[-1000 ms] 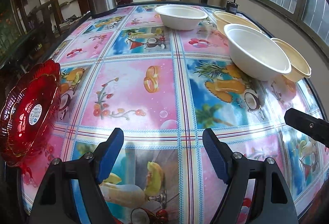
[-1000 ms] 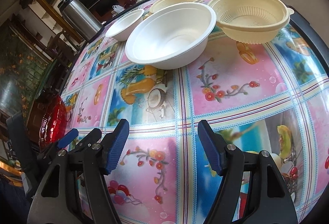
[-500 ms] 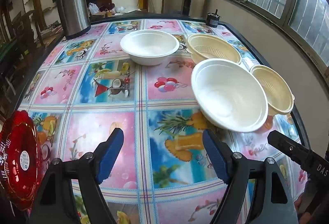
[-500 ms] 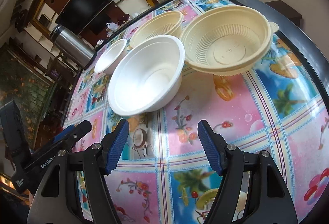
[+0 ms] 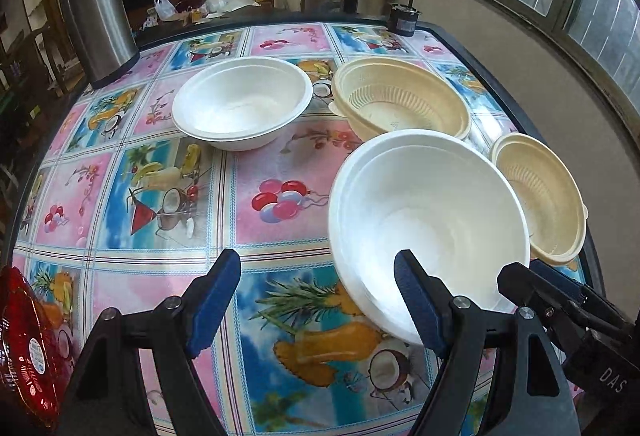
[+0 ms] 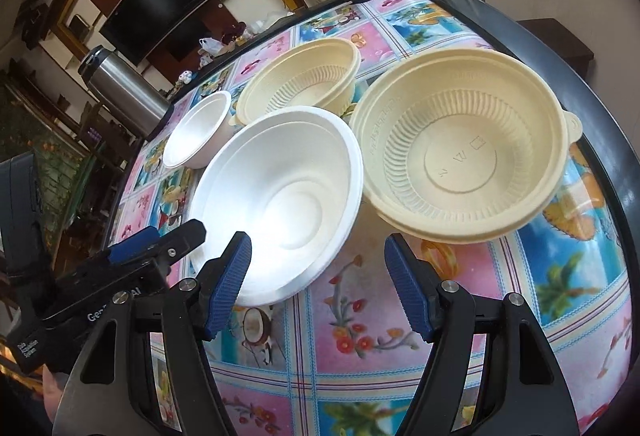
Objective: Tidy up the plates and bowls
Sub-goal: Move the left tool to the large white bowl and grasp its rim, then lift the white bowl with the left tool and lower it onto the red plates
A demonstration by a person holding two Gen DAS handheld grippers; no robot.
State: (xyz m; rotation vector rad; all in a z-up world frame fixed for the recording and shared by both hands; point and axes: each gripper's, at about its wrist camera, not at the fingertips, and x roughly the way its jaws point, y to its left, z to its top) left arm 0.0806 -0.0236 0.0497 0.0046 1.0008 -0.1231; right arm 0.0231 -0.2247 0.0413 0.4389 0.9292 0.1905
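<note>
Both tongs hanging spread, empty: left gripper [image 5: 318,300] and right gripper [image 6: 318,276] flanking the near white bowl [image 6: 280,203], probably lining up on its rim beside the table's right edge [image 6: 608,123].

We hold both grippers low and level, side by side. Our left gripper [image 5: 318,300] has its blue-padded fingers [image 5: 214,294] spread wide, gripping nothing. Our right gripper [image 6: 318,284] is likewise parted and empty, its fingers [image 6: 408,288] angled forward and slightly down.
</note>
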